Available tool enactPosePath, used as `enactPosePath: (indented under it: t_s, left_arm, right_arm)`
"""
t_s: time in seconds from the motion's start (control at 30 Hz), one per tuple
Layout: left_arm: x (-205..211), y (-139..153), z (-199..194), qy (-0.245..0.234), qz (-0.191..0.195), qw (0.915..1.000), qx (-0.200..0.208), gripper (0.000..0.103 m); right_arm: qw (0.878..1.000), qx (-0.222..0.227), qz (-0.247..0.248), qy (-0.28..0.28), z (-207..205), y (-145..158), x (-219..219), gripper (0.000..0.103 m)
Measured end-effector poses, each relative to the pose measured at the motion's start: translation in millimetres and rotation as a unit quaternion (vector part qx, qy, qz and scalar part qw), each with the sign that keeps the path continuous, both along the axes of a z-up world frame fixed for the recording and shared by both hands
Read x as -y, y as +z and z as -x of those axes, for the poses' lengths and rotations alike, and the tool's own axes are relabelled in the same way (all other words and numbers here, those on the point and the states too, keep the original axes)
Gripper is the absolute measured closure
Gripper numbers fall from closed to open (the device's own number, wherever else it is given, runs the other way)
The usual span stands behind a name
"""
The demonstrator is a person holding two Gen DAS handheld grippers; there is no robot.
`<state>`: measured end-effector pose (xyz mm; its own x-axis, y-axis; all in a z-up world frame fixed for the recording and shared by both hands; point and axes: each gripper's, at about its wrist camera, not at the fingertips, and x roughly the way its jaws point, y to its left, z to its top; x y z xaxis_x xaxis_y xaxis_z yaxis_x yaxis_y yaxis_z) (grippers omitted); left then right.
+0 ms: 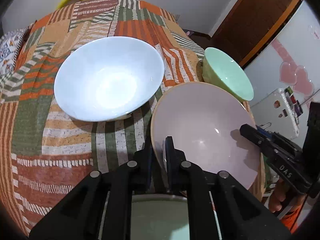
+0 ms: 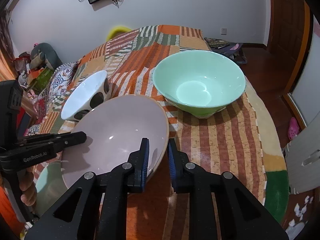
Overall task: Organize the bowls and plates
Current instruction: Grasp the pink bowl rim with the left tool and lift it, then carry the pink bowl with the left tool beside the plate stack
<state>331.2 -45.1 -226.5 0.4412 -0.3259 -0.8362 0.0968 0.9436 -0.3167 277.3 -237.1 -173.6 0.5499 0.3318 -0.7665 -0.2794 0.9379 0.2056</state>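
A pale pink bowl (image 1: pixel 200 124) (image 2: pixel 120 126) is held at opposite sides of its rim. My left gripper (image 1: pixel 159 142) is shut on the near-left rim, one finger inside and one outside. My right gripper (image 2: pixel 158 141) is shut on the right rim; it also shows at the bowl's right edge (image 1: pixel 245 130). The left gripper (image 2: pixel 83 135) reaches in from the left in the right wrist view. A pale green plate (image 1: pixel 158 216) (image 2: pixel 47 180) lies under the pink bowl. A white bowl (image 1: pixel 108 78) with dark spots outside (image 2: pixel 88 96) and a green bowl (image 1: pixel 228 74) (image 2: pixel 200 82) stand behind.
All dishes rest on a table under a striped orange, green and tan cloth (image 1: pixel 60 140) (image 2: pixel 220 140). The table's right edge (image 2: pixel 260 132) drops to a wooden floor. A white fridge (image 1: pixel 284 110) stands to the right. A yellow object (image 2: pixel 118 31) sits past the far end.
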Motion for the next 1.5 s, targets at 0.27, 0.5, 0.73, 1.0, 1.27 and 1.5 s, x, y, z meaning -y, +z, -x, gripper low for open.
enactPosePath:
  t_s: [0.27, 0.5, 0.73, 1.0, 1.27, 1.5]
  left_arm:
    - [7, 11, 14, -0.003, -0.024, 0.9996, 0.012, 0.092]
    - [9, 35, 38, -0.005, -0.022, 0.9988, 0.042, 0.092]
    - [-6, 63, 65, 0.007, -0.017, 0.9977, 0.065, 0.092]
    - [-37, 88, 101, 0.034, -0.027, 0.9954, 0.085, 0.092]
    - [-85, 109, 147, 0.082, -0.035, 0.9904, 0.107, 0.092]
    - [-134, 122, 188, 0.133, -0.047, 0.9827, 0.120, 0.092]
  right_arm:
    - [0.999, 0.022, 0.028, 0.007, 12, 12, -4, 0.090]
    - [0.999, 0.034, 0.014, 0.003, 20, 28, 2, 0.090]
    - [0.998, 0.059, 0.013, 0.020, 36, 51, -9, 0.090]
    - [0.995, 0.081, 0.009, 0.053, 56, 68, -35, 0.090]
    - [0.990, 0.095, 0.002, 0.101, 74, 76, -79, 0.091]
    - [0.984, 0.097, -0.015, 0.150, 88, 76, -123, 0.091]
